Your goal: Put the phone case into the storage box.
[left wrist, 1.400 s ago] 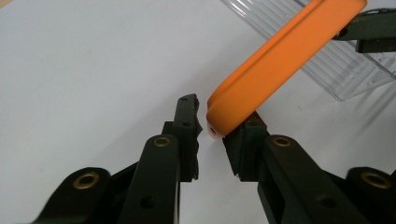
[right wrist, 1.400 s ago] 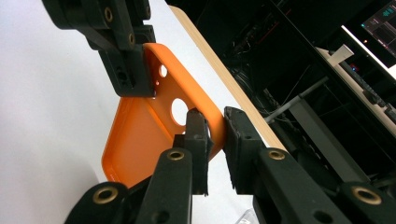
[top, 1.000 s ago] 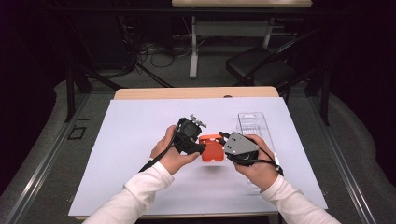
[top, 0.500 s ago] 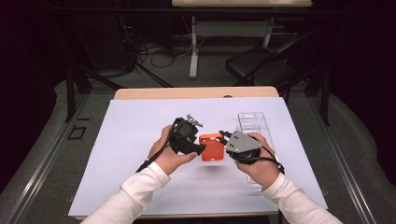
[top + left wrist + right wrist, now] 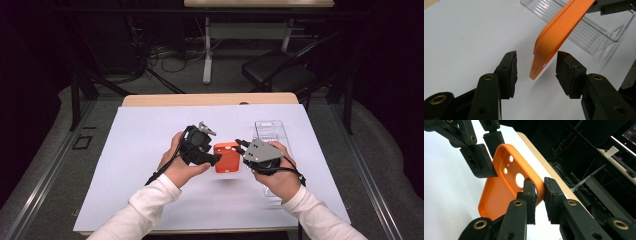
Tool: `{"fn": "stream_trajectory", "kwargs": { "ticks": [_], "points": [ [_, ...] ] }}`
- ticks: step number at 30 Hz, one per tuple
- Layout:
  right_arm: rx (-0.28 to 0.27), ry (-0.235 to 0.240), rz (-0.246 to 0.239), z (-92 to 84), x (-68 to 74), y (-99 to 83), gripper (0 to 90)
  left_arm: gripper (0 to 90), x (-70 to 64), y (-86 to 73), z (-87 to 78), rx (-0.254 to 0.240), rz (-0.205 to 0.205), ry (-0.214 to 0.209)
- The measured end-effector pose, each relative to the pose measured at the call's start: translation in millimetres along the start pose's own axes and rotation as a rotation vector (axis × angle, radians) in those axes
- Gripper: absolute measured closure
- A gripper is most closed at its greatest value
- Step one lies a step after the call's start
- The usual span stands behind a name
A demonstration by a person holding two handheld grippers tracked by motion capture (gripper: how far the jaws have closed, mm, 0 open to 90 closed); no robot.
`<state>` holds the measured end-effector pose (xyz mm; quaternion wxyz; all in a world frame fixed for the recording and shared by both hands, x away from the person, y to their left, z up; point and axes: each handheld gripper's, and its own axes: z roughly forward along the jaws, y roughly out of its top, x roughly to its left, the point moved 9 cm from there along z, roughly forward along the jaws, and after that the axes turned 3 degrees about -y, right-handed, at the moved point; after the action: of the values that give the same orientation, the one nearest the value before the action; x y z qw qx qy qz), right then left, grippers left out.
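Note:
An orange phone case (image 5: 227, 157) hangs just above the white sheet between my two hands. My right gripper (image 5: 539, 187) is shut on the rim of the case (image 5: 496, 192) next to its camera holes. My left gripper (image 5: 536, 71) faces it from the left. Its jaws have just been opening, and they now stand on either side of the case's corner (image 5: 559, 30) with a gap at each pad. In the high view the left gripper (image 5: 212, 159) and right gripper (image 5: 241, 149) point at each other across the case.
A clear ribbed plastic tray (image 5: 272, 131) lies on the white sheet (image 5: 150, 135) just behind my right hand. The sheet covers a wooden table (image 5: 210, 99). A dark chair (image 5: 280, 75) and cables stand on the floor beyond the far edge.

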<state>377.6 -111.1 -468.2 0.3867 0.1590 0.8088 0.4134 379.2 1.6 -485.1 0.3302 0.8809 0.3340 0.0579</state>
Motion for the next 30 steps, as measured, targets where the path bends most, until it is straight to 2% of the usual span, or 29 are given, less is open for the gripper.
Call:
{"fn": "stream_trajectory", "kwargs": {
  "ticks": [4, 15, 18, 20, 22, 28, 30],
  "points": [
    [-0.003, 0.007, 0.013, -0.6, -0.7, 0.2, 80.3, 51.3, 0.7, 1.0, -1.3, -0.023, 0.019, 0.003],
    [-0.011, 0.025, 0.053, -1.7, -5.9, -1.6, 80.3, 47.2, 1.9, 1.0, -9.6, -0.068, 0.039, -0.016],
    [-0.016, 0.028, 0.062, -2.0, -7.1, -1.8, 80.3, 45.4, 2.6, 0.2, -11.4, -0.084, 0.06, -0.013],
    [-0.017, 0.032, 0.069, -2.3, -7.5, -2.0, 80.3, 45.3, 2.0, -0.9, -11.7, -0.095, 0.056, -0.029],
    [-0.019, 0.037, 0.071, -2.6, -7.7, -2.1, 80.3, 44.0, 4.3, -1.3, -12.1, -0.114, 0.066, -0.021],
    [-0.023, 0.044, 0.072, -2.8, -8.8, -2.5, 80.3, 42.0, 7.5, -3.7, -14.5, -0.148, 0.034, -0.049],
    [-0.025, 0.043, 0.069, -2.9, -9.6, -2.4, 80.3, 40.7, 8.7, -3.3, -16.3, -0.165, 0.036, -0.038]
  ]
}}
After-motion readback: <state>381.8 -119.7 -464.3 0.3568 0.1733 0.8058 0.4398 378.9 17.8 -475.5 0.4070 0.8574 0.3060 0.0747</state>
